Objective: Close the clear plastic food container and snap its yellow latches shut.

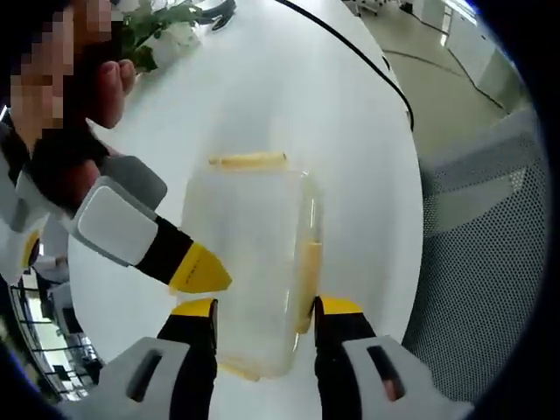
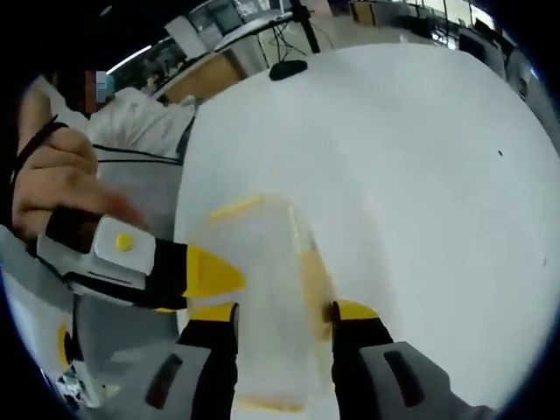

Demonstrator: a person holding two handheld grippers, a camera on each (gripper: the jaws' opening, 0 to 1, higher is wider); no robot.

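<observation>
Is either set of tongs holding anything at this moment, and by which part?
Cannot be told. Both tongs, left and right, straddle the clear container, but contact isn't visible.

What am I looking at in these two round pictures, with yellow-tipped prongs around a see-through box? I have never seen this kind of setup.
No robot here: a person holds a hand-operated two-jaw gripper in each hand, and a fisheye camera rides on each one, looking forward along its jaws.

In the left gripper view, the left gripper rises from the bottom, its black, yellow-tipped jaws open on either side of a clear plastic food container with yellow latches. The container sits on a white round table. The right gripper comes in from the side, its tip at the container's edge.

The right gripper view shows the same scene from the other hand: the right gripper straddles the container, jaws open, not visibly clamping it. The left gripper reaches in beside it. Whether the latches are snapped is too blurred to tell.
</observation>
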